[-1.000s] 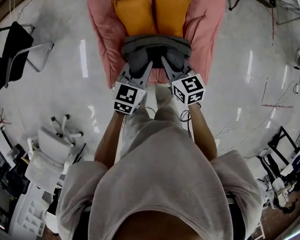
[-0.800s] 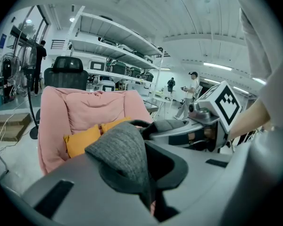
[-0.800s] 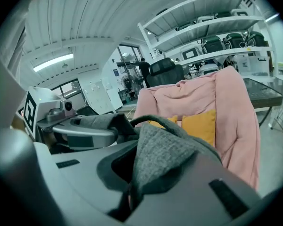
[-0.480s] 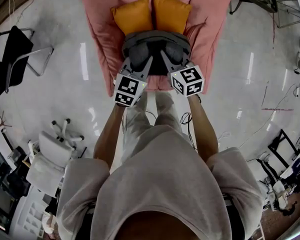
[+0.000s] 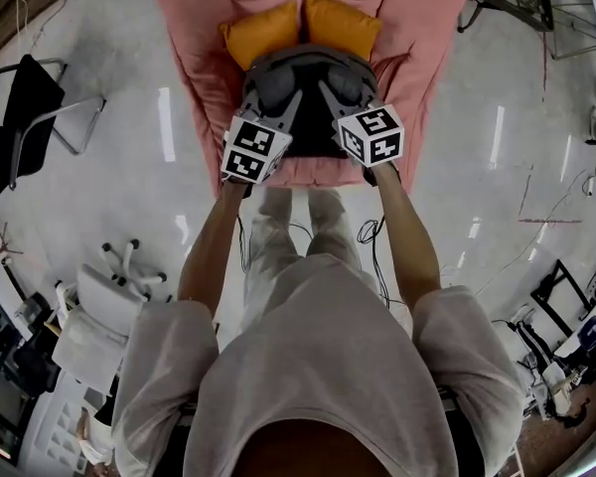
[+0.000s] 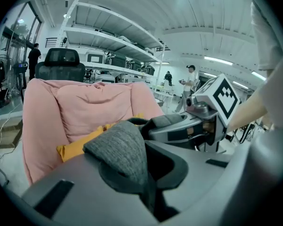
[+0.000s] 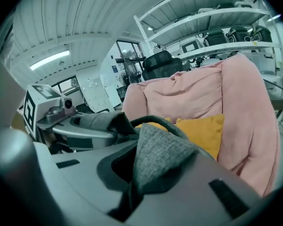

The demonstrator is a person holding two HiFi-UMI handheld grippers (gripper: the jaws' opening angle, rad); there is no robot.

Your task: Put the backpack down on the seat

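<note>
Both claws are shut on the backpack [image 5: 306, 66]. The left claw [image 5: 281, 95] and right claw [image 5: 336, 89] each pinch a fold of its grey knit fabric, side by side at upper centre of the head view. The bag lies directly ahead of both claws, over the pink armchair's seat [image 5: 308, 173] and just below the orange cushions [image 5: 263, 33]. Whether it already rests there is unclear, so the drop looks short.
</note>
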